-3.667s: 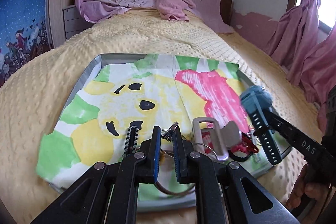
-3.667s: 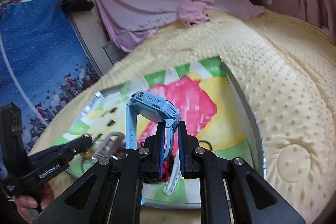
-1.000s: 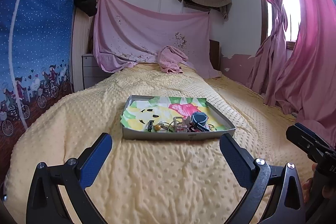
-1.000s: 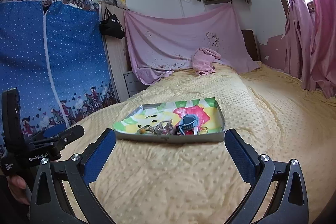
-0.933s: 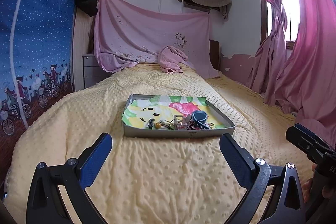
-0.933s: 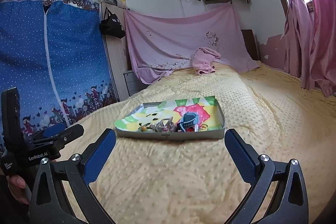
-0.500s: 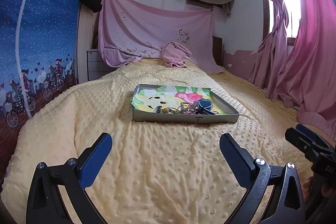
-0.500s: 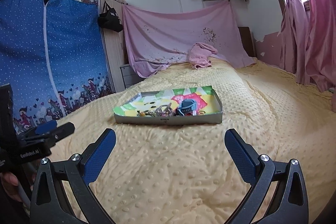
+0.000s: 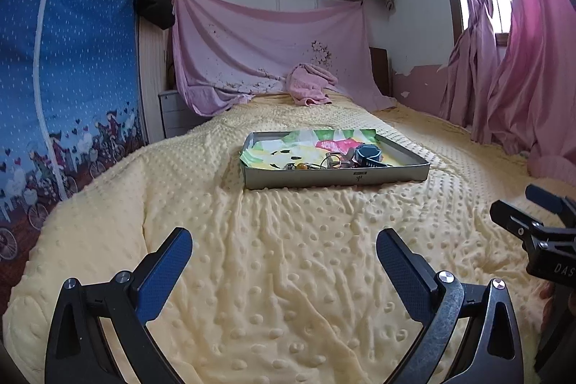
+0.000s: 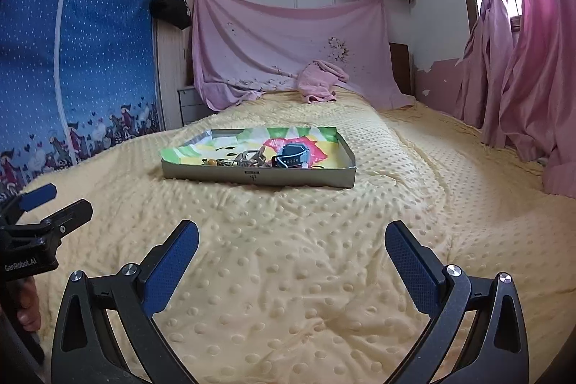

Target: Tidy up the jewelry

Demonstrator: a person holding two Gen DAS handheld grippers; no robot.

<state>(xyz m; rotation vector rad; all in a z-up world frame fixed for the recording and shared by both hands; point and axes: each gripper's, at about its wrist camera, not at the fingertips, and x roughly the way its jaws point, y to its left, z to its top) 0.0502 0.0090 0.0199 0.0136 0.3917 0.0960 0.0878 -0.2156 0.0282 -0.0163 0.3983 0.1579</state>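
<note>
— What fills the view ahead of the jaws?

— A bed (image 9: 288,276) under a bumpy yellow blanket (image 10: 288,258), running from beneath both sets of jaws to a pink sheet (image 9: 266,53) hung at the far end. A blue printed wardrobe cover (image 9: 68,78) stands off to the left of the jaws, pink curtains (image 9: 522,67) off to the right.

— And the jewelry?

— It lies in a shallow grey tray (image 9: 334,177) well ahead of both sets of jaws, resting on the blanket and lined with a painted sheet of yellow, green and pink. A blue watch (image 9: 367,155) sits toward the tray's right side; just left of it is a tangle of rings and metal pieces (image 9: 324,162), too small to sort out.

— The grippers?

— The left gripper (image 9: 284,261) has its jaws spread wide, released and empty, above bare blanket. The right gripper (image 10: 291,254) is the same: wide apart, grasping nothing. Each appears at the edge of the other's view.
</note>
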